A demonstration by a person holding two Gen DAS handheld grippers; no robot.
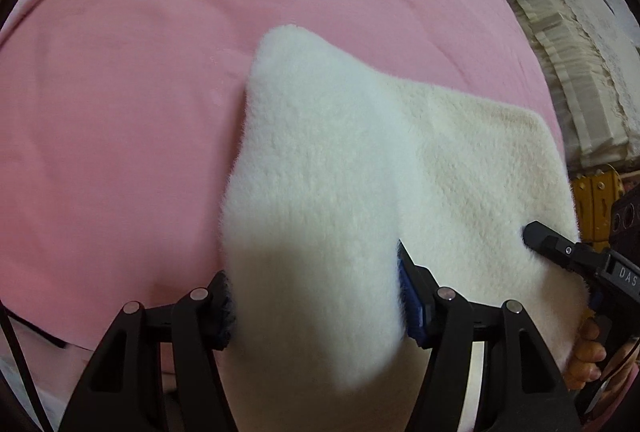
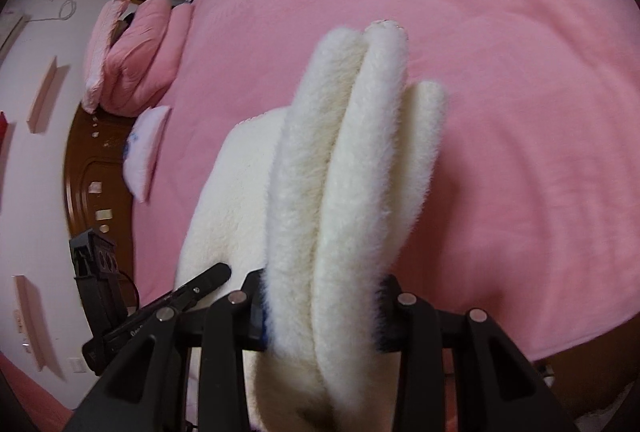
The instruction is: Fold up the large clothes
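left gripper (image 1: pixel 316 302): my fingers clamped on white fleece garment (image 1: pixel 320 168)
right gripper (image 2: pixel 320 316): my fingers clamped on its stacked folds
bed (image 1: pixel 120 112): pink, beneath

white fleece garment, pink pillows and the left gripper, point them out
white fleece garment (image 1: pixel 320 160): left wrist view, raised fold
pink pillows (image 2: pixel 136 52): right wrist view, top of the stack
left gripper (image 1: pixel 316 308): left wrist view, between jaws closed on fleece

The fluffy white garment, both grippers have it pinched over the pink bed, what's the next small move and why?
Probably lower it flat onto the pink bed. The left gripper and right gripper each clamp the white garment, already stacked in several layers and lifted off the cover.
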